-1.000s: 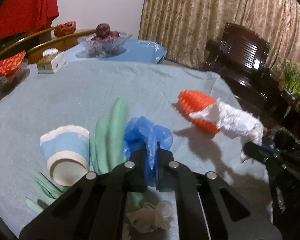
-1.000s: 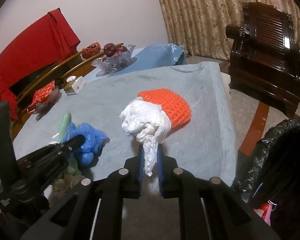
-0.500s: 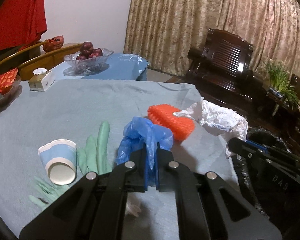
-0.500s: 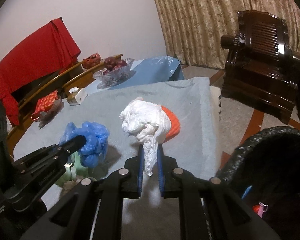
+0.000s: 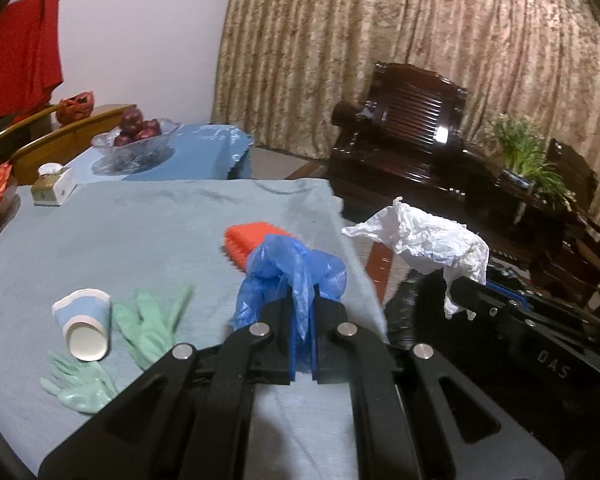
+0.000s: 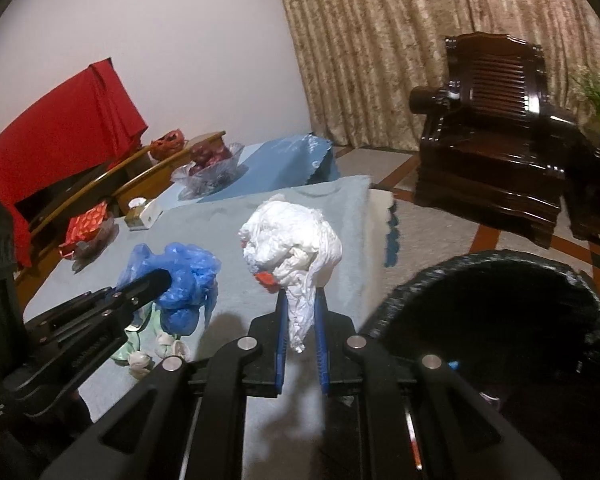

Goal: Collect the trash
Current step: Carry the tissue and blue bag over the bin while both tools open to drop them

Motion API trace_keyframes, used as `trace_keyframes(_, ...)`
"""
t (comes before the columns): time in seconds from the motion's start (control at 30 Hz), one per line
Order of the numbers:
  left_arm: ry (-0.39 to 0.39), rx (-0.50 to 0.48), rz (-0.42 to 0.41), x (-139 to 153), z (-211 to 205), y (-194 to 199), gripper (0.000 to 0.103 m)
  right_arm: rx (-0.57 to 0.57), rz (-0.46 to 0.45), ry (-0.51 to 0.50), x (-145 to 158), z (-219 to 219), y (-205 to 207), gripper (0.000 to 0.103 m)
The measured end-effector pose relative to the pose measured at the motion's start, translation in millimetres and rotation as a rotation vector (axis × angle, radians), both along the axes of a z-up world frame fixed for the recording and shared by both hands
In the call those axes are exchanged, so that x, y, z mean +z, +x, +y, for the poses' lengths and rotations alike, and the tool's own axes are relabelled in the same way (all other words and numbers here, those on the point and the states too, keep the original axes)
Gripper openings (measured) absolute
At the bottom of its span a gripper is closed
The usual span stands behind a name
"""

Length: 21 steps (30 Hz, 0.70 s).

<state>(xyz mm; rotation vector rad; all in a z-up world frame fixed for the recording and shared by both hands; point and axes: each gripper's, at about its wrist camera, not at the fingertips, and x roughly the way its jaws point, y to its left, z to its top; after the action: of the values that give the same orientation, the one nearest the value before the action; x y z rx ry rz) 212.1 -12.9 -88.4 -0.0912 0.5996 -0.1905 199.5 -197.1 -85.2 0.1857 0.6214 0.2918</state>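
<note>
While both of my tools are raised above the table, each one carries a piece of trash. My left gripper [image 5: 303, 322] has its two blue-padded fingers [image 5: 291, 336] pressed together on a crumpled blue plastic bag [image 5: 292, 268], which bunches up above the fingertips and hangs clear of the pale grey-blue tablecloth [image 5: 140, 240]. My right gripper [image 6: 302, 322] has its fingers clamped on the lower tail of a crumpled white plastic bag [image 6: 292, 248]; the bulk of that bag stands above the fingertips. In the left wrist view, the white bag [image 5: 424, 240] sits beyond the table's right edge, over the dark area beside it.

A bin lined with a black plastic bag [image 6: 500, 320] stands on the floor to the right of the table, with its mouth open, just right of my right gripper. An orange ribbed foam fruit net [image 5: 252, 240] lies on the cloth near the table's right edge, partly hidden behind the blue bag. A light-blue and white paper cup [image 5: 85, 322] lies on its side on the cloth, its mouth facing the camera. Two pale green rubber gloves [image 5: 148, 324] lie flat just beside the cup. A clear glass bowl of dark red fruit [image 5: 136, 140] stands at the far end of the table.
</note>
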Motion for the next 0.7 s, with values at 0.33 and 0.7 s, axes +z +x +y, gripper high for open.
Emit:
trace_keyframes(0.33, -0.016, -0.125, 0.0, 5, -60, -12, 0.004, -0.121, 0.007, -0.04, 0, -64, -35, 0.012)
trace_keyframes(0.7, -0.013, -0.266, 0.051, -15, -129, -9, 0.004, -0.238, 0.069, -0.06, -26, -117, -59, 0.012)
